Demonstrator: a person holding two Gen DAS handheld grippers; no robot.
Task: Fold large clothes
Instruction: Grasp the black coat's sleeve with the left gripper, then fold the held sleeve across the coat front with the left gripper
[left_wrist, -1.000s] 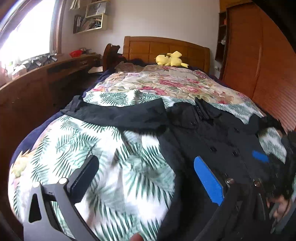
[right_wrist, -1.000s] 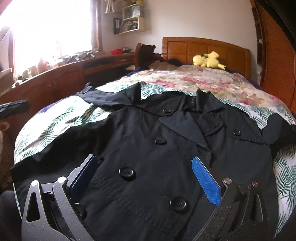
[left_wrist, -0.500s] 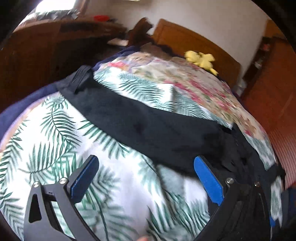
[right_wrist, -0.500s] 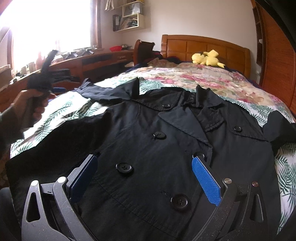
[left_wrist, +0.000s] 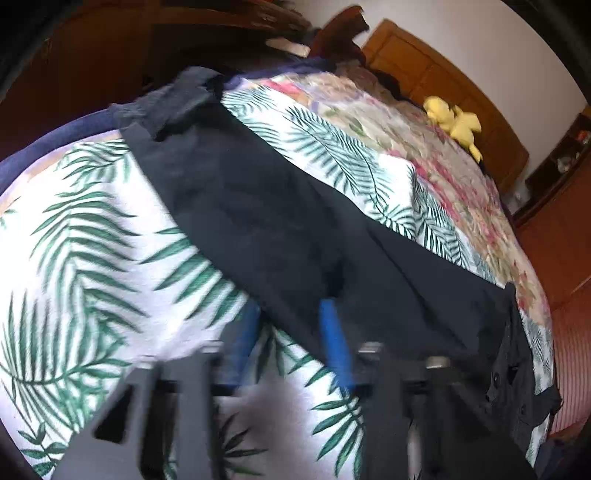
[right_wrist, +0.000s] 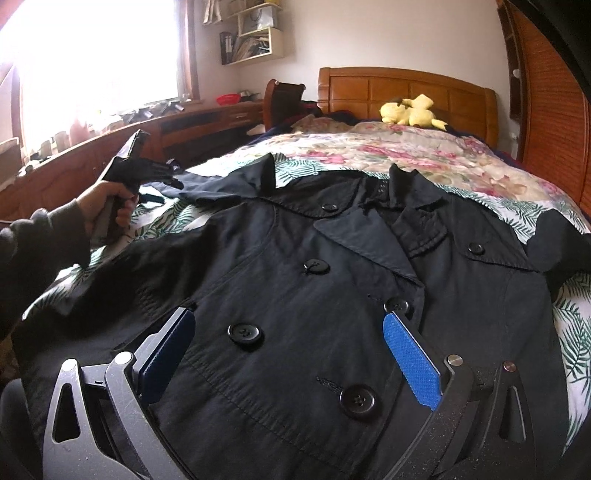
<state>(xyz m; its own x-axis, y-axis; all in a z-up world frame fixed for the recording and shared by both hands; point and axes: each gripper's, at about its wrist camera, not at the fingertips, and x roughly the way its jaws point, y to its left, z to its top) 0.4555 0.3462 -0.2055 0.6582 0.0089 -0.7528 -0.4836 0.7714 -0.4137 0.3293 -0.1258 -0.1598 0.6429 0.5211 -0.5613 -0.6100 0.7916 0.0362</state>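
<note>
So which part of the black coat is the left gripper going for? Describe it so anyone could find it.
Start at the bed with the palm-leaf print cover and the black double-breasted coat spread on it. From the coat's shoulder, one long black sleeve stretches across the leaf print toward the wooden desk. The left gripper is at its near edge; unlike the body, it has no buttons.

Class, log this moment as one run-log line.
left gripper: closing on coat sleeve | right gripper: open above coat front | coat flat on bed
</note>
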